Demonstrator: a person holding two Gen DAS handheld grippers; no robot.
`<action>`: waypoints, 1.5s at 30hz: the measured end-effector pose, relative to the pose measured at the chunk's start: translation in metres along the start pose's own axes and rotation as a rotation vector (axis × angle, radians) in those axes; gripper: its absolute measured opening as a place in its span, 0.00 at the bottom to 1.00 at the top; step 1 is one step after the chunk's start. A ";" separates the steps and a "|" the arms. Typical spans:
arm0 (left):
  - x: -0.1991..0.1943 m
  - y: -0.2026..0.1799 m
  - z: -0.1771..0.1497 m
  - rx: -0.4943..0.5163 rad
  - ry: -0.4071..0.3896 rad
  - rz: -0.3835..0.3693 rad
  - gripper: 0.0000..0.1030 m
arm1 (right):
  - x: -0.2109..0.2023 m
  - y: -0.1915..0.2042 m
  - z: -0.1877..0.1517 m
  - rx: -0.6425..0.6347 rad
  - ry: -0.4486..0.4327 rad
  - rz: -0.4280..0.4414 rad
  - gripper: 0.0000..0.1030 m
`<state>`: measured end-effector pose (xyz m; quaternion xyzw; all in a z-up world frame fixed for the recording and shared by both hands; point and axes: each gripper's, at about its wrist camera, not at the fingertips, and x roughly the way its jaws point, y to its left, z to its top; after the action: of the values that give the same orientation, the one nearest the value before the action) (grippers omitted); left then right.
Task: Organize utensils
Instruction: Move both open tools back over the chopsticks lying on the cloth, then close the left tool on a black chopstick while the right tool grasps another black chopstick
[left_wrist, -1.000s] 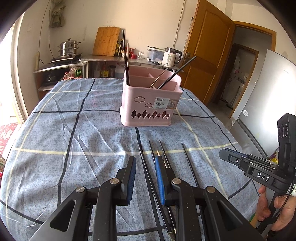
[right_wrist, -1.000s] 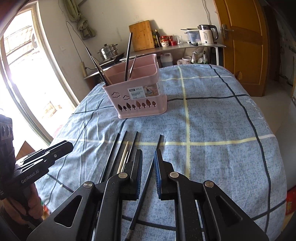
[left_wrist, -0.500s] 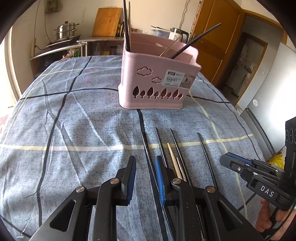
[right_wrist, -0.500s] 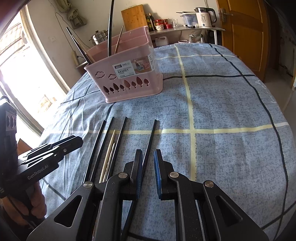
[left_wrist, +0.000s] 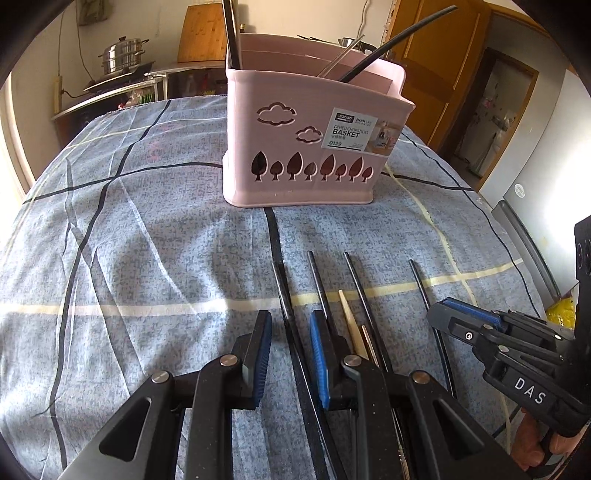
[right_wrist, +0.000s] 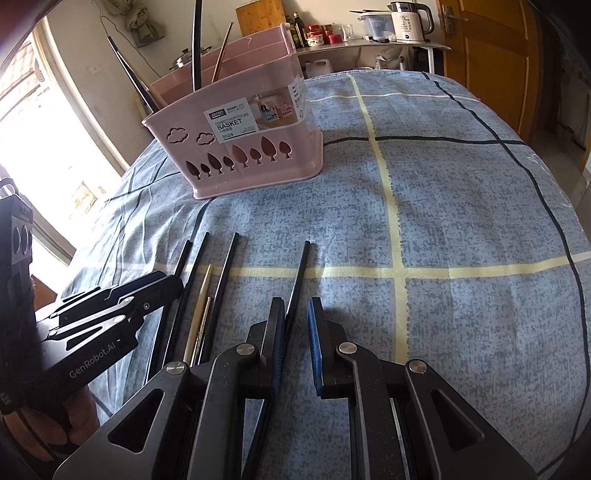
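A pink chopstick basket (left_wrist: 314, 155) (right_wrist: 255, 147) stands on the blue checked tablecloth (left_wrist: 147, 240) and holds a few black and metal sticks. Several black chopsticks and one pale wooden one (left_wrist: 349, 325) (right_wrist: 199, 306) lie in a row in front of it. My left gripper (left_wrist: 290, 328) hangs low over the leftmost black chopstick (left_wrist: 282, 288), jaws narrowly open, the stick in the gap and not pinched. My right gripper (right_wrist: 295, 314) is narrowly open over the rightmost black chopstick (right_wrist: 301, 269). Each gripper also shows at the edge of the other's view: the right gripper (left_wrist: 443, 314), the left gripper (right_wrist: 173, 284).
Behind the table runs a counter with a steel pot (left_wrist: 123, 55), a wooden cutting board (left_wrist: 203, 33) and an electric kettle (right_wrist: 406, 16). A wooden door (right_wrist: 491, 55) and a grey fridge (left_wrist: 546, 155) stand to the right. A hand (right_wrist: 74, 424) holds the left gripper's handle.
Both grippers have come down and forward toward the row of chopsticks, so the basket looms larger. Their jaw gaps look the same.
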<state>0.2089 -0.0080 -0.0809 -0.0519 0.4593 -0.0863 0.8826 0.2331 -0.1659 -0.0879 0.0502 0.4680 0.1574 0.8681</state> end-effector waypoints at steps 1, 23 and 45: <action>0.000 -0.001 0.000 0.001 0.000 0.003 0.20 | 0.001 0.001 0.001 -0.003 0.002 0.000 0.13; -0.007 -0.006 0.012 0.039 0.006 0.055 0.05 | 0.000 0.008 0.013 -0.010 0.002 0.001 0.06; -0.110 -0.005 0.072 0.055 -0.214 -0.021 0.04 | -0.084 0.026 0.064 -0.058 -0.208 0.056 0.05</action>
<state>0.2057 0.0101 0.0494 -0.0412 0.3592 -0.1022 0.9267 0.2371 -0.1647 0.0209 0.0543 0.3693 0.1890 0.9083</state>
